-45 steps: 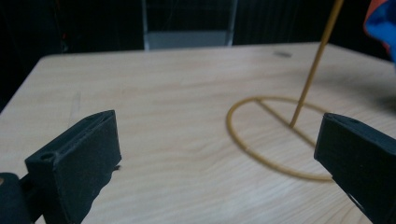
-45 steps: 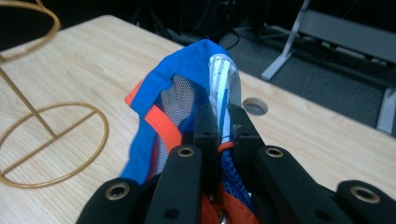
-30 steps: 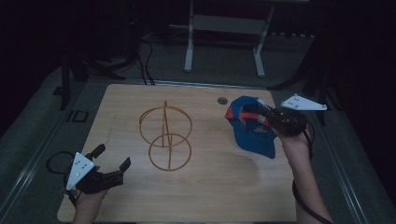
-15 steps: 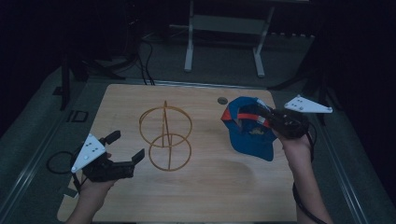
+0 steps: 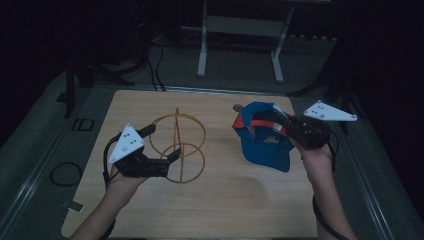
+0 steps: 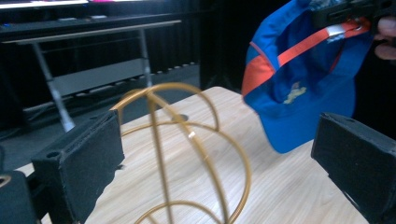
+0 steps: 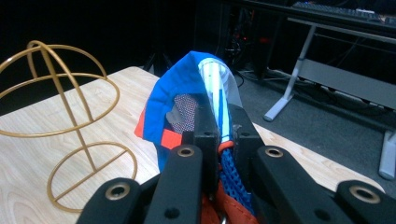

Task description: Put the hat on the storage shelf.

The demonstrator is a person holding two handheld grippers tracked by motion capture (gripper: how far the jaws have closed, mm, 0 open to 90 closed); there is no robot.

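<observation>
Blue cap held up at the right, wire stand between open jaws at the left

At the left of the high view, the left gripper [image 5: 159, 144] sits in the person's left hand [image 5: 122, 180] above the near left part of the pale wooden table [image 5: 235, 200]. Its 2 black jaws stand wide apart and grip nothing. In the left gripper view the gold wire stand with 2 crossed hoops on an upright rod [image 6: 187, 154] shows between those jaws, and the pads do not touch it.

That stand [image 5: 178, 145] rests upright on the table, left of centre, just beside the left gripper's tips.

Farther right, the blue fabric cap with an orange band [image 5: 264, 137] hangs clear of the tabletop, its brim drooping toward the person. A small dark round object [image 5: 236, 106] lies on the table near the far edge, just behind the cap.

At the right, the right gripper [image 5: 280, 125], carried by the person's right hand [image 5: 314, 150], has its jaws closed tight on the cap's rear edge; the right gripper view shows blue mesh and a pale strip pinched between its pads [image 7: 219, 135]
</observation>
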